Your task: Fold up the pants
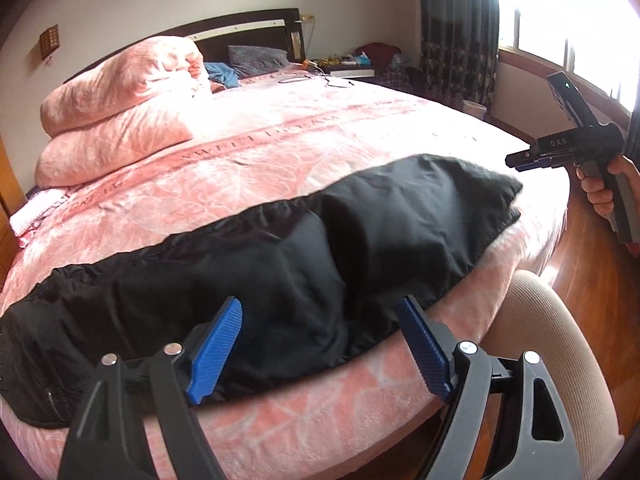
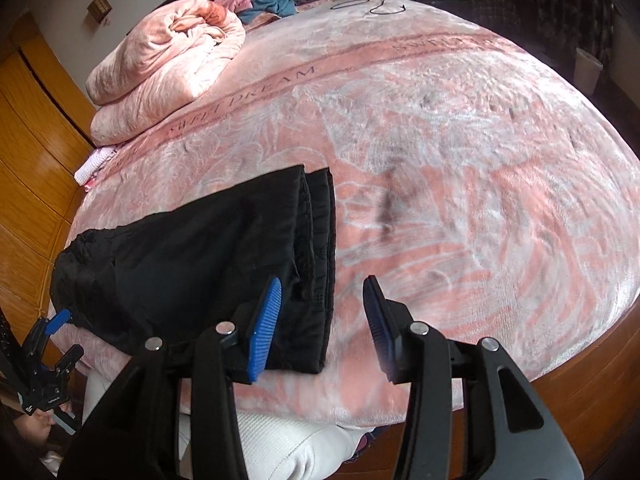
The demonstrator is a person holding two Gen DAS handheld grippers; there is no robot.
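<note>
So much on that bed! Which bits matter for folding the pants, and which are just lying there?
For the job:
- black pants
- left tongs, open
- right tongs, open
- pink bedspread beneath them

Just lying about:
- rolled pink quilt
- grey pillow
- blue cloth
- black cord

home bedroom: bed (image 1: 280, 128), folded duvet (image 1: 120, 96), curtains (image 1: 456, 28)
</note>
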